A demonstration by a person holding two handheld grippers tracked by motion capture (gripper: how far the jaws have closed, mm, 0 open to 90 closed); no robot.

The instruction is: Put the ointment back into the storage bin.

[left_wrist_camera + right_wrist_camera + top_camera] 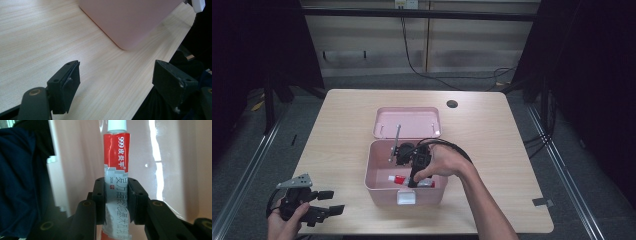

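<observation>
**One tube gripped inside the pink box**

I count one pink box (379, 187) and one red-and-white tube (116, 165) inside it, near its front wall. My right gripper (116, 201) is clenched on that tube. My left gripper (116, 82) hangs released, left of the box, over the table (347, 115). The box's lid (407, 121) lies open behind it.

A pink box (382, 186) sits open on the light wood surface (337, 130). Its lid (407, 121) lies flat just behind it, with the inside facing up. A small white latch (406, 197) sticks out from the front wall. Inside the box, near the front, lies a red and white tube (116, 157) with a white cap (116, 125). The tube has writing on it. The right gripper (116, 200) squeezes the tube between its two black fingers (99, 200).
</observation>
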